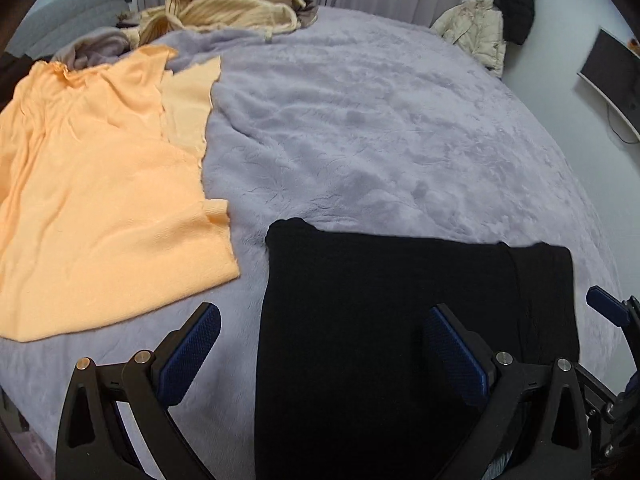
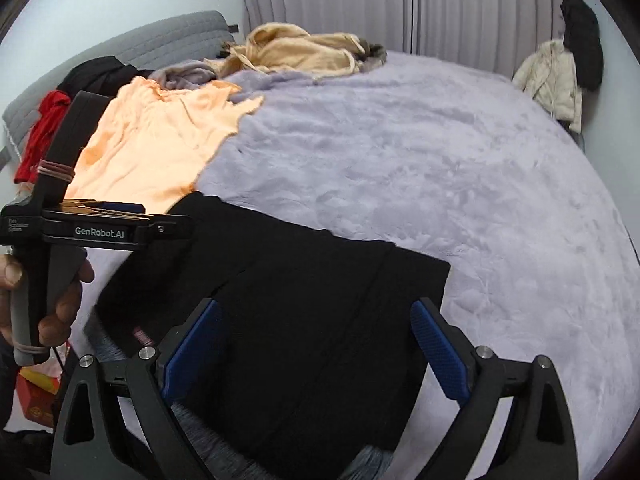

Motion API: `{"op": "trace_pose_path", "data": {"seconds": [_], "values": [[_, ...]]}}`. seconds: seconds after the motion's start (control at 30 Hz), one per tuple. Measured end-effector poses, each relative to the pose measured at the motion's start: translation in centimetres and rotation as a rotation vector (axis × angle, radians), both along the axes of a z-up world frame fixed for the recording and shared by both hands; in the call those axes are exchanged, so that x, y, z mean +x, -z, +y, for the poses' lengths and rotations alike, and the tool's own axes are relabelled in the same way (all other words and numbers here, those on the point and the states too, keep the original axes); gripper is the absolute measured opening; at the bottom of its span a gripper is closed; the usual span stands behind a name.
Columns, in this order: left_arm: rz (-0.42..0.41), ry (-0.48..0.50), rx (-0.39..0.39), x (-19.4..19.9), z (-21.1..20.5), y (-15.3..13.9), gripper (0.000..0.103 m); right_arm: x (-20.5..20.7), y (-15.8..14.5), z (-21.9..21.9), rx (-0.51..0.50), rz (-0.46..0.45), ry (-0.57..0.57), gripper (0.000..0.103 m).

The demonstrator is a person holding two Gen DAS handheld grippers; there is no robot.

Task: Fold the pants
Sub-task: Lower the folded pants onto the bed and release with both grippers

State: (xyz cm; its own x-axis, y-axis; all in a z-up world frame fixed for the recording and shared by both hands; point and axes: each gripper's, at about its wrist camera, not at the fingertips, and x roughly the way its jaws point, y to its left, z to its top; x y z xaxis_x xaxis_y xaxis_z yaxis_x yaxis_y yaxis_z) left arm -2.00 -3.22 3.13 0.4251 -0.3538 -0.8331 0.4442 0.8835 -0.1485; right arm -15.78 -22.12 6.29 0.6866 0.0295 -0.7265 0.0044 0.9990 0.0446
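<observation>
Item, at nine o'clock of the bed: an orange garment [image 1: 100,184] spread flat on the lavender plush blanket [image 1: 380,128], apparently set aside and no part of the present job. Item, at eleven o'clock by the headboard: a heap of cream and grey clothes [image 1: 224,8], unsorted. Item, at six o'clock near the bed's front edge: the black pants [image 1: 400,320], already doubled into a compact dark rectangle, its long axis running from the near edge toward twelve o'clock, the far end lying squarely across; a lengthwise seam or fold line shows toward the right side. Which end is the waistband cannot be told. Item: the left gripper [image 1: 320,344], jaws apart, poised above the pants' left margin with one finger over blanket and the other over cloth, gripping nothing. Item: the right gripper [image 2: 316,344], jaws likewise apart, straddling the pants' near right portion, holding nothing. Judgement: both tools sit low at the near end, likely to pinch it and carry it toward twelve o'clock.
</observation>
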Motion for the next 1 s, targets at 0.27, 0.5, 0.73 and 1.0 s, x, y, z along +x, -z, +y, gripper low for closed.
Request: {"op": "trace_pose_path", "data": {"seconds": [0.27, 0.5, 0.73, 1.0], "values": [[-0.005, 0.053, -0.001, -5.7, 2.6, 4.1, 0.103, -4.1, 6.0, 4.1, -0.184, 0.125, 0.047, 0.103], [-0.057, 0.017, -0.006, -4.9, 3.2, 1.4, 0.103, -5.1, -1.4, 3.6, -0.103, -0.041, -0.005, 0.103], [0.070, 0.017, -0.005, -3.2, 1.5, 3.9, 0.103, 2.1, 3.1, 1.3, 0.076, 0.126, 0.035, 0.103], [0.126, -0.015, -0.033, -3.2, 1.9, 4.3, 0.103, 3.2, 1.1, 1.6, 0.051, 0.119, 0.050, 0.103]]}}
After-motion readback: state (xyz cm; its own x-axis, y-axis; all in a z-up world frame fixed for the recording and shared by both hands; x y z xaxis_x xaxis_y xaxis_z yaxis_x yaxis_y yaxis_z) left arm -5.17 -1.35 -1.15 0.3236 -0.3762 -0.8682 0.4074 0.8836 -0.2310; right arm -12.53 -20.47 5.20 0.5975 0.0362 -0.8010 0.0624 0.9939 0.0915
